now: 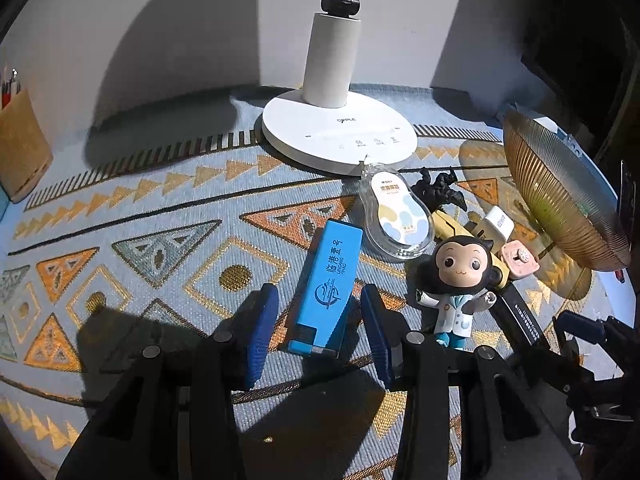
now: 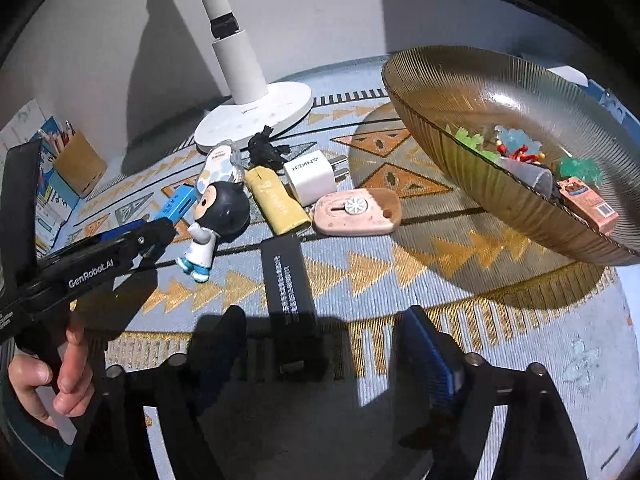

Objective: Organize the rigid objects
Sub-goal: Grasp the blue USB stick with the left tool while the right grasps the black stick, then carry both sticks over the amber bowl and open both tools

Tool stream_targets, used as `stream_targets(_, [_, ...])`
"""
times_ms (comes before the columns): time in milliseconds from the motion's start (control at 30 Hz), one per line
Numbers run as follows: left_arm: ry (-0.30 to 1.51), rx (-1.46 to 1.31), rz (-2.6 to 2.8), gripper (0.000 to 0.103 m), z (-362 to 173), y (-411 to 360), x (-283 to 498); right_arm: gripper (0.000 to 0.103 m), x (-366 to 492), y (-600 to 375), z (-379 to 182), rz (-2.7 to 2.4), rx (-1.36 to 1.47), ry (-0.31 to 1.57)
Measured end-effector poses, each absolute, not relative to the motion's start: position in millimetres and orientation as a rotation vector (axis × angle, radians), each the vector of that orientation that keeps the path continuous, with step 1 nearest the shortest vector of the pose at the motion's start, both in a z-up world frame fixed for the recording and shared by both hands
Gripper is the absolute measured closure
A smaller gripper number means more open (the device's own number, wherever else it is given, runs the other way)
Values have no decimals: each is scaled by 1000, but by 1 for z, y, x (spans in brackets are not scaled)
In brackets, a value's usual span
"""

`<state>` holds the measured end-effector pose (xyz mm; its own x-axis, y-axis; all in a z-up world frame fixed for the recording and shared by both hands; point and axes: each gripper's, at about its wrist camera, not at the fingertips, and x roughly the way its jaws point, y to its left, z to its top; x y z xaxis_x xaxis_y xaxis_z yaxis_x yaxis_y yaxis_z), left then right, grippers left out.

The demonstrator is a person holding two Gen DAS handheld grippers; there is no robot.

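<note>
A blue rectangular box [image 1: 326, 288] with white print lies on the patterned mat. My left gripper [image 1: 320, 320] is open, its blue pads on either side of the box's near end without pressing it; it also shows in the right wrist view [image 2: 160, 232]. A monkey figurine [image 1: 460, 280] lies just right of it. My right gripper [image 2: 320, 356] is open around the near end of a black box [image 2: 288, 280]. Beyond lie a yellow case [image 2: 278, 204], a white charger [image 2: 310, 178], a pink tag [image 2: 356, 212], a clear pack [image 1: 400, 216] and a black figure [image 2: 264, 150].
A ribbed amber glass bowl [image 2: 460, 120] on the right holds several small toys and a pink box [image 2: 586, 204]. A white desk lamp base [image 1: 340, 132] stands at the back. A pen holder [image 2: 80, 164] stands at the left by the wall.
</note>
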<state>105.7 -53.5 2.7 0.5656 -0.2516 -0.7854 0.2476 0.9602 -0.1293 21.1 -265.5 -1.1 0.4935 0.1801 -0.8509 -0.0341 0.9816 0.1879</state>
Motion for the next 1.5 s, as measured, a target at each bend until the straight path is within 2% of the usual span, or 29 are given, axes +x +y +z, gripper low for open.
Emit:
stream_targets(100, [923, 9, -285, 63, 2, -56, 108, 24, 28, -254, -4, 107, 73, 1041])
stream_targets(167, [921, 36, -275, 63, 2, -61, 108, 37, 32, -244, -6, 79, 4, 1036])
stream_targets(200, [920, 50, -272, 63, 2, -64, 108, 40, 33, -242, -6, 77, -14, 1033])
stream_targets(267, [915, 92, -262, 64, 1, -71, 106, 61, 33, -239, -4, 111, -15, 1027])
stream_targets(300, [912, 109, -263, 71, 1, -74, 105, 64, 33, -238, -3, 122, -21, 1026])
stream_targets(333, [908, 123, -266, 76, 1, -76, 103, 72, 32, -235, -3, 134, -32, 1027])
stream_targets(367, [907, 126, -284, 82, 2, -78, 101, 75, 30, -234, -2, 147, -34, 1029])
stream_targets(667, [932, 75, -326, 82, 11, -82, 63, 78, -1, -231, 0, 339, 59, 1065])
stream_targets(967, [952, 63, -310, 82, 11, -64, 14, 78, -37, -222, 1, 366, -75, 1051])
stream_targets(1000, [957, 63, -312, 82, 9, -64, 14, 77, -38, -220, 1, 358, -86, 1052])
stream_targets(1133, [958, 67, -313, 78, 9, -69, 15, 56, -41, -214, 2, 372, -77, 1056])
stream_targets(1233, [951, 79, -306, 74, 7, -74, 20, 54, -41, -206, 1, 349, -118, 1043])
stream_targets(1300, [942, 98, -299, 75, 6, -79, 22, 58, -42, -200, 0, 330, -150, 1025])
stream_targets(1333, [940, 106, -297, 76, 6, -80, 22, 66, -42, -197, 0, 335, -150, 1016])
stream_targets(1367, [935, 111, -290, 82, 6, -81, 22, 76, -42, -195, 1, 348, -147, 1012])
stream_targets(1400, [935, 108, -290, 82, 6, -81, 22, 79, -43, -193, 2, 360, -147, 1010])
stream_targets(1500, [917, 66, -304, 82, 13, -74, 17, 79, -46, -187, 3, 392, -142, 1011])
